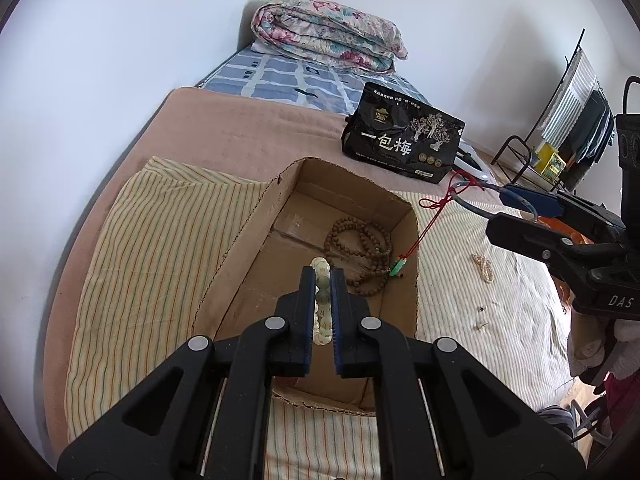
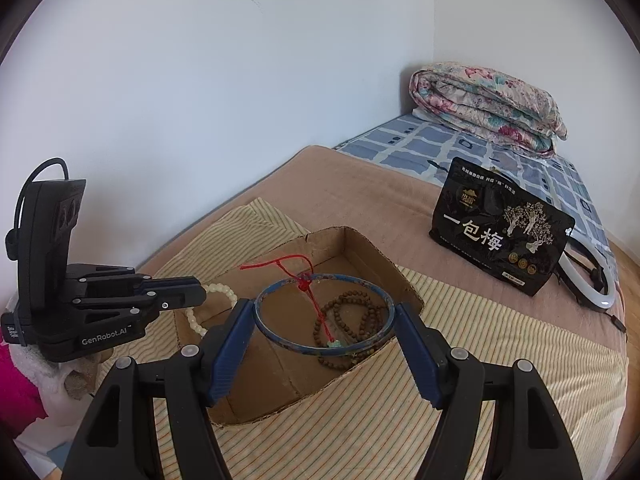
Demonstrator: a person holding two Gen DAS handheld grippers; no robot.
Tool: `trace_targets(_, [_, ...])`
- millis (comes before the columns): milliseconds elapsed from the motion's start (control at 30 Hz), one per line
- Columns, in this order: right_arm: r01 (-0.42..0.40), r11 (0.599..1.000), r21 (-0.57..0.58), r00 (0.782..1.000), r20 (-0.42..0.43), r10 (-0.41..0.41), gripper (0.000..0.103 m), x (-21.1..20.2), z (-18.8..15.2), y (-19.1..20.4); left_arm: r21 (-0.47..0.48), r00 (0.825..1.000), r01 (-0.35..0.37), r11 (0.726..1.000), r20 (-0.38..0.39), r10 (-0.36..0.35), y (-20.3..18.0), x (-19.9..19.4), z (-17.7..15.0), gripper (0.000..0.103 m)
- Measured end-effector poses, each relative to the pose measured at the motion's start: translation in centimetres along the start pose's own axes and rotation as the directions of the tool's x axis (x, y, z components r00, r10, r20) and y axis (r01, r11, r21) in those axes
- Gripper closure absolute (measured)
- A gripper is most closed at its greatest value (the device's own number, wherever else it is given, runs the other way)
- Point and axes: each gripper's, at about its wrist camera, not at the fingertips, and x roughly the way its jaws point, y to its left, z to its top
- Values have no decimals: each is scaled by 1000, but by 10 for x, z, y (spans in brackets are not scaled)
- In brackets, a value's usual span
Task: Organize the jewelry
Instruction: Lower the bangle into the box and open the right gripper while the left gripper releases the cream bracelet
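My left gripper (image 1: 321, 276) is shut on a pale bead bracelet (image 1: 323, 322) and hangs over the open cardboard box (image 1: 240, 232). A brown wooden bead string (image 1: 362, 240) lies coiled on the box floor. In the right wrist view my right gripper (image 2: 323, 306) is shut on a blue bangle (image 2: 257, 314), its pads pressing the ring from both sides above the box (image 2: 360, 240). A red cord (image 2: 320, 312) tied to the bangle dangles a small green pendant (image 2: 335, 344) over the brown beads (image 2: 360, 312). The left gripper (image 2: 202, 292) with its bracelet (image 2: 192, 320) shows at the left.
The box sits on a striped cloth (image 1: 152, 240) over a tan blanket. A small pale bead piece (image 1: 484, 267) and tiny earrings (image 1: 482, 322) lie right of the box. Behind stand a black pouch (image 2: 500, 232), a ring light (image 2: 592, 280) and a folded floral quilt (image 2: 488, 104).
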Motion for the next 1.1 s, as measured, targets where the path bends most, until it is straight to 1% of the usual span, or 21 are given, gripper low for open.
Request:
trace_targets(233, [9,1000,6,1000,-30,-9,29,14,1,-3,1,1000,5,1000,-5,-5,-5,5,-1,98])
trace_targets(333, [23,1000,5,999,-27,-23,22,13,1,-4,1,1000,1,1000,-7,-1,-5,4,0,97])
trace_targets(400, [22,1000,12,1000,-23,-22,22,11,1,-5,0,1000,-2,1000,-4,2,-5,3,0,97])
trace_targets(700, [47,998,40,999,-5,-47,22,-6,-7,-22,-1,1000,-3,1000,-5,3,-7,2,1,97])
trace_targets(833, [63,996,63,998,1,-63,22,-15,-14,-34,5,1000,-2,1000,-8,2,-17,1,0,97])
trace_targets(1100, [123,987,99,992,18,-126,22,-43,-32,-68,25,1000,8,1000,-13,-8,-42,2,-3,97])
